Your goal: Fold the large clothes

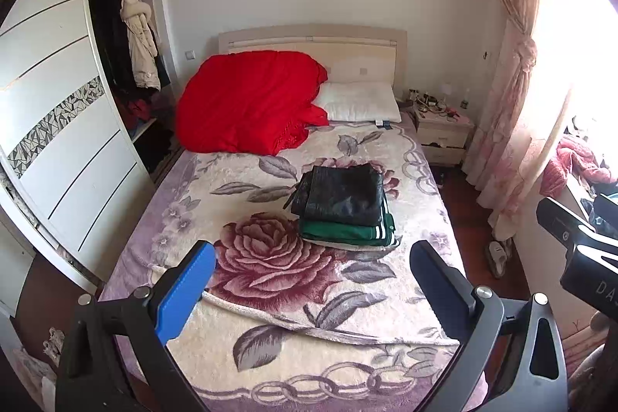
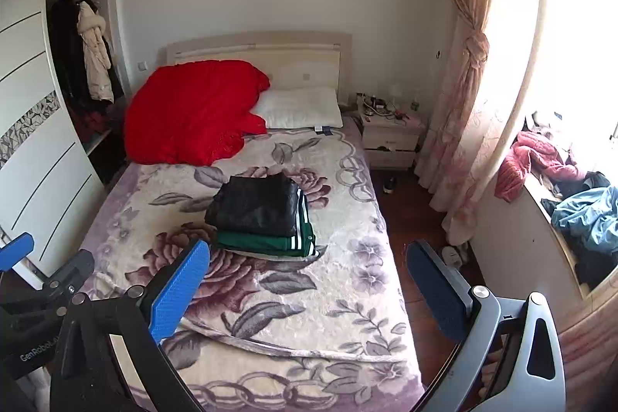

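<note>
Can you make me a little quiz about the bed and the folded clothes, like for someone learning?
1. True or false: the black garment lies on top of the green garment with white stripes.
2. Which is at the head of the bed, beside the white pillow? A. a red quilt B. a yellow towel C. a blue box
3. Fill in: both the left gripper and the right gripper have their fingers ____ and hold nothing.

Key:
1. True
2. A
3. open
</note>
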A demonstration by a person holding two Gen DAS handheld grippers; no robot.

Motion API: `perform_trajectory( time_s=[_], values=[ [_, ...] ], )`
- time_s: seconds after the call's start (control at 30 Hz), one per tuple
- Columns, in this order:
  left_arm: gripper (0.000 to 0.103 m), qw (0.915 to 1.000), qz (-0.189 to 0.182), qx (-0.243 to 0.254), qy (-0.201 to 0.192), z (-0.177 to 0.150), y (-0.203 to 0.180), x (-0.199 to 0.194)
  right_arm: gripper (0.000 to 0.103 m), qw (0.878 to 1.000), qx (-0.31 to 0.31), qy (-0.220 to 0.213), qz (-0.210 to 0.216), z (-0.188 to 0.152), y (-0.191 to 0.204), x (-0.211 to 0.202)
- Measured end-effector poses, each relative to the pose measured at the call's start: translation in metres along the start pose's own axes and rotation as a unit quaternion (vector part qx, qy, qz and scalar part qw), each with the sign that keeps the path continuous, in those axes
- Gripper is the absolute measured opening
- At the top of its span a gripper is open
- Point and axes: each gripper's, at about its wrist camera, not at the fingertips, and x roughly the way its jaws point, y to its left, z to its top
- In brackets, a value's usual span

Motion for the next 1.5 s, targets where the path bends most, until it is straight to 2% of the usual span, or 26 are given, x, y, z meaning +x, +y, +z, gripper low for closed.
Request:
perform_trajectory(
  time_s=[0.4,1.5],
  values=[
    [0.103,0.9995,0.012,-0.008,-0.028,-0.004,0.002,-0.018,0.103,1.000,-0.007,-0.014,0.020,0.003,-0.002,-0.028],
    [0.103,0.9994,0.012,-0.016,-0.029,0.000,0.009,-0.027,0.103,0.999,-0.028,-0.018,0.038,0.003,-0.002,-0.034]
  ],
)
